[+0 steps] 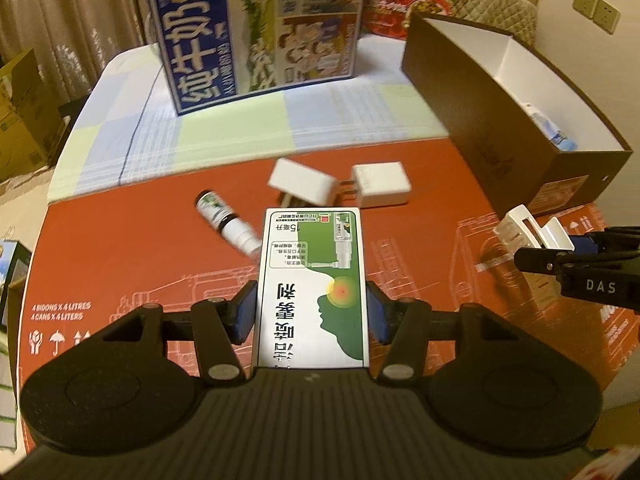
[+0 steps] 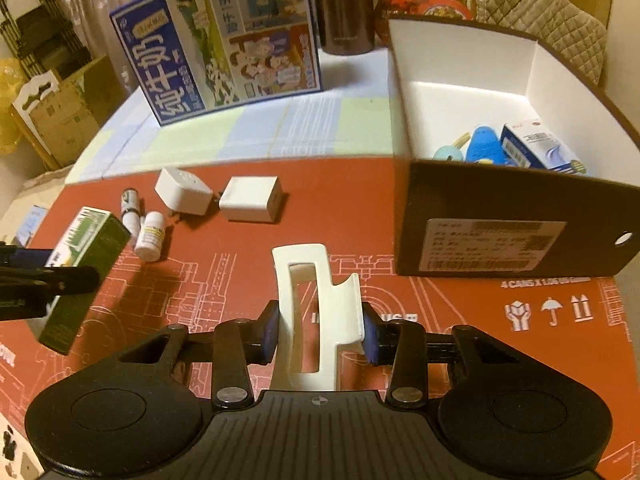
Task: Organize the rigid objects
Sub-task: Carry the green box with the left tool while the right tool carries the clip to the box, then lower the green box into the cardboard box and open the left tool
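My left gripper (image 1: 310,314) is clamping the green spray carton (image 1: 312,292), my right gripper (image 2: 320,330) is gripping the white hair claw (image 2: 316,312), both just short of the brown box (image 2: 516,220). Next I'm probably carrying each over its rim.

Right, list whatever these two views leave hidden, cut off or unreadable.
- Brown box contents: in the left wrist view its near wall hides all but one carton.
- Shipping label on it: text blurred in the right wrist view.
- Small white bottle: label too small there.
- Milk carton: top cut off by the left view's edge.
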